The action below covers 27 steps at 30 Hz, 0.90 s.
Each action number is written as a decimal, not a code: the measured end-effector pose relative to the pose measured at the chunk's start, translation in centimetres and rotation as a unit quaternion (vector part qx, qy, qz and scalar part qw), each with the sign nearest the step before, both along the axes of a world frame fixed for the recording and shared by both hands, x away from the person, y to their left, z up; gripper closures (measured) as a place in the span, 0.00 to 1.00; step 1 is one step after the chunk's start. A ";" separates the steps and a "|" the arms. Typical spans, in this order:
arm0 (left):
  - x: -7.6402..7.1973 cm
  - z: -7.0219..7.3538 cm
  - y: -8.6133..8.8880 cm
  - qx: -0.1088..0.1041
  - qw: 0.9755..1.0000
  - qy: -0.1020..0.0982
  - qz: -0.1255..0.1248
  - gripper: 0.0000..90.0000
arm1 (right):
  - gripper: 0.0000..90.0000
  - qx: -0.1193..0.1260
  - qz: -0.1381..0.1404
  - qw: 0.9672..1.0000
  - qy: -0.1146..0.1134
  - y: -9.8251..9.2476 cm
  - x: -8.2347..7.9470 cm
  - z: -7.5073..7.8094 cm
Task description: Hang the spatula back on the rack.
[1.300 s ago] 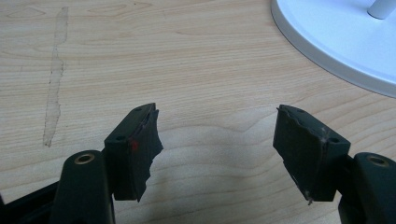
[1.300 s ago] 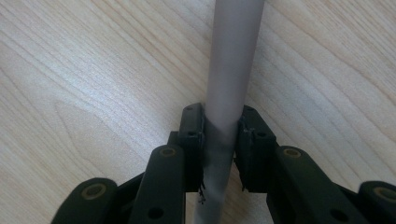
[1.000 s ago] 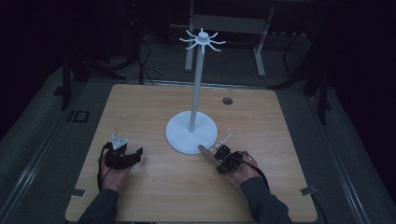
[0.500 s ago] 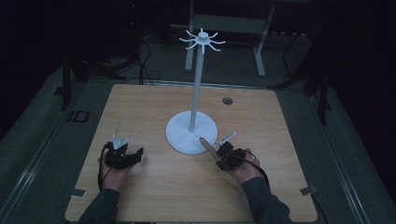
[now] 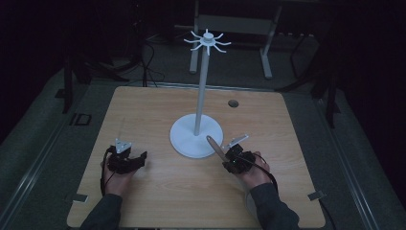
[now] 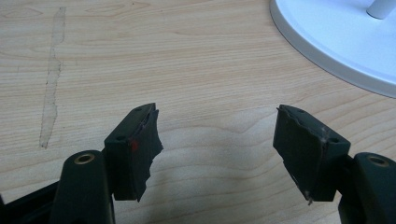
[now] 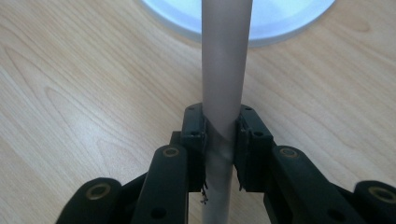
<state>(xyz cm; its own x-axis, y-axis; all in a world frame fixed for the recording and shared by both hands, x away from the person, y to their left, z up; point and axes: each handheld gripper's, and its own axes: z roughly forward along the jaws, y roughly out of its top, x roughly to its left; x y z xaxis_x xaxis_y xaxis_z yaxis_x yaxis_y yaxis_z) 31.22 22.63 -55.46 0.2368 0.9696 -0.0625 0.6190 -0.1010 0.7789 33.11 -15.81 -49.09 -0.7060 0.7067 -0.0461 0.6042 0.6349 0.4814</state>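
Toward the near-left corner of the pale wooden tabletop point(image 5: 143, 201), the left gripper point(image 5: 125, 160) rests low in the person's hand with its jaws spread wide and nothing between them; in the left gripper view its black pads point(image 6: 135, 149) frame bare wood, with the rim of the white round base point(image 6: 336, 51) off to one side. At the middle of the tabletop stands the white stand with a tall post and a crown of curved hooks point(image 5: 207, 42), its base point(image 5: 196, 139) flat on the wood and every hook bare. Toward the near-right corner, the right gripper point(image 5: 230, 160) is clenched on a slim grey-beige stick-like handle point(image 5: 214, 147), which slants up and away from the jaws over the near edge of the base. The right gripper view shows the handle point(image 7: 224, 70) pinched squarely between both pads. What sits at its far end cannot be told.

The step in hand looks like carrying the held piece toward the stand. The next move probably calls for lifting it clear of the base, raising it to the crown and lining its end with a hook, without knocking the post.
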 end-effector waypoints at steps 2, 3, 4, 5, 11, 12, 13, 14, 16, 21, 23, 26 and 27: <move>0.0 0.0 0.0 0.001 1.000 0.000 -0.001 0.35 | 0.84 0.008 0.000 1.000 -0.012 -0.2 -0.2 0.5; 0.0 0.0 0.0 0.002 1.000 0.000 -0.001 0.35 | 0.84 0.012 0.000 1.000 -0.017 -0.3 -0.2 0.6; 0.0 0.0 0.0 0.002 1.000 0.000 -0.001 0.35 | 0.84 0.012 0.000 1.000 -0.017 -0.3 -0.2 0.6; 0.0 0.0 0.0 0.002 1.000 0.000 -0.002 0.35 | 0.84 0.016 0.000 1.000 -0.021 -0.4 -0.2 0.8; 0.0 0.0 -0.1 0.003 1.000 0.000 -0.004 0.35 | 0.84 0.040 -0.009 0.998 -0.049 -0.9 -0.4 1.8; 0.0 0.0 -0.1 0.003 1.000 0.000 -0.003 0.35 | 0.84 0.043 -0.011 0.998 -0.054 -1.0 -0.4 2.0; 0.0 0.0 -0.1 0.003 1.000 0.000 -0.003 0.35 | 0.84 0.043 -0.011 0.998 -0.054 -1.0 -0.4 2.0; 0.0 0.0 -0.1 0.001 1.000 -0.001 -0.002 0.35 | 0.84 0.051 -0.013 0.997 -0.060 -1.1 -0.4 2.3; 0.0 0.0 -0.1 0.001 1.000 -0.001 -0.002 0.35 | 0.84 0.055 -0.016 0.996 -0.066 -1.2 -0.4 2.6; 0.0 0.0 -0.1 0.000 1.000 -0.001 -0.002 0.35 | 0.84 0.077 -0.023 0.993 -0.089 -1.5 -0.5 3.5; 0.0 0.0 -0.1 0.000 1.000 -0.001 -0.002 0.35 | 0.84 0.088 -0.025 0.991 -0.098 -1.6 -0.6 3.9; 0.1 0.0 -0.1 0.001 1.000 0.000 -0.003 0.35 | 0.84 0.103 -0.032 0.988 -0.112 -1.7 -0.7 4.3; 0.1 0.0 -0.1 0.001 1.000 -0.001 -0.003 0.35 | 0.84 0.110 -0.034 0.987 -0.116 -1.7 -0.7 4.5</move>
